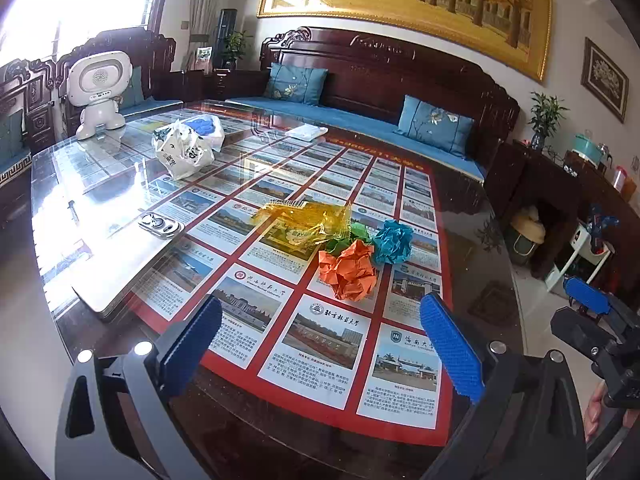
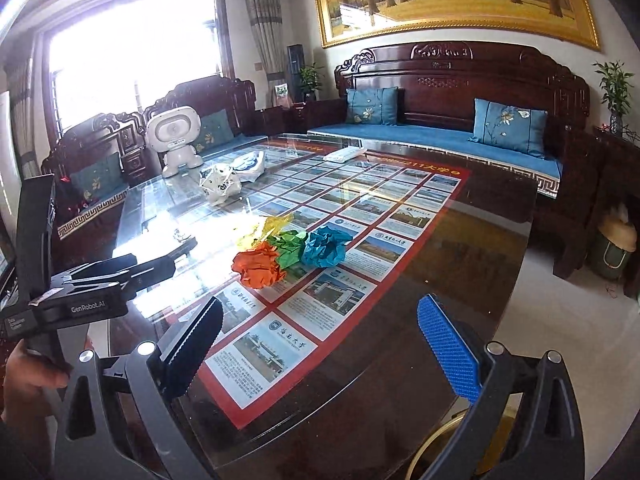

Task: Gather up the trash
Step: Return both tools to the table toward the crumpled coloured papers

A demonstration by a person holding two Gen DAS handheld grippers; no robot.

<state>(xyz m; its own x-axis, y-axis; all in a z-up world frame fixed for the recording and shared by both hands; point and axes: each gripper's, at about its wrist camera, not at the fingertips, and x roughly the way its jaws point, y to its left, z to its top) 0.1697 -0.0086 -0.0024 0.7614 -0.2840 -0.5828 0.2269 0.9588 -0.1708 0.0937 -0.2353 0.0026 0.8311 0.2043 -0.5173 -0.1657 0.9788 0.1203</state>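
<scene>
Nearest, the left gripper (image 1: 320,340) and the right gripper (image 2: 320,344) are held above the glass surface (image 1: 248,412), fingers spread wide with nothing between them. Beyond, crumpled orange paper (image 1: 352,270), green paper (image 2: 290,246) and teal paper (image 1: 394,240) are clustered (touching) beside a yellow wrapper (image 1: 304,220). Farther off, a white plastic bag (image 1: 182,154) is seen.

Handheld grippers, pair
Left gripper (image 1: 320,344) and right gripper (image 2: 320,344): black frames, silver screws, ridged blue pads (image 2: 448,354), white "GenRobot.AI" lettering.
</scene>
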